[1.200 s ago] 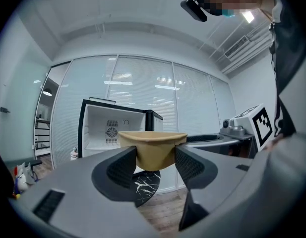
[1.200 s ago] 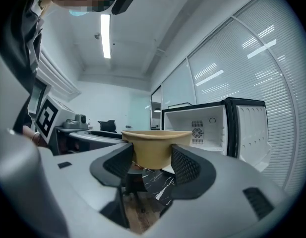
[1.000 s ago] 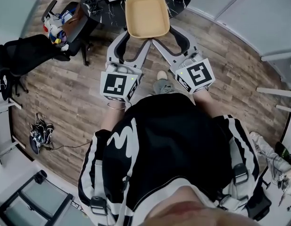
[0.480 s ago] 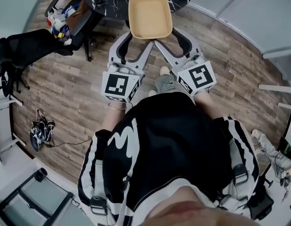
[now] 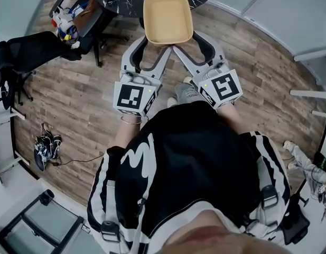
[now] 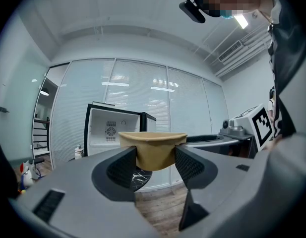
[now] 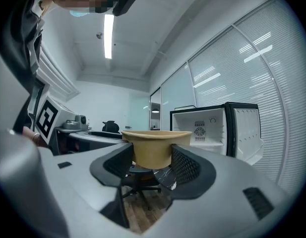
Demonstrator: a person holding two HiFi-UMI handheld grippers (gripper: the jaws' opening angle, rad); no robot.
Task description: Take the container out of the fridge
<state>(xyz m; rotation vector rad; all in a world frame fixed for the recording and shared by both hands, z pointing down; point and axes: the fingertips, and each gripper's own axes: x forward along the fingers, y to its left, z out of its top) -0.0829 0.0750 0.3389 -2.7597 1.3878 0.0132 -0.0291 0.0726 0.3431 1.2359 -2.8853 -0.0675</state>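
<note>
Container (image 5: 168, 16) shifted, clamped by 2 hand-held grippers (image 5: 154, 45) (image 5: 185, 43).

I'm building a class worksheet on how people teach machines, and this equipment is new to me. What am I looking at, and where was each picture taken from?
There is no robot: a person holds a two-jaw tool in each hand. The downward picture comes from a camera on the person's head; the other two come from cameras riding on each tool, looking along its jaws. The left tool and right tool each clamp the near edge of one empty tan container, held in the air above the wood floor. Beyond it stands a small open fridge.
</note>
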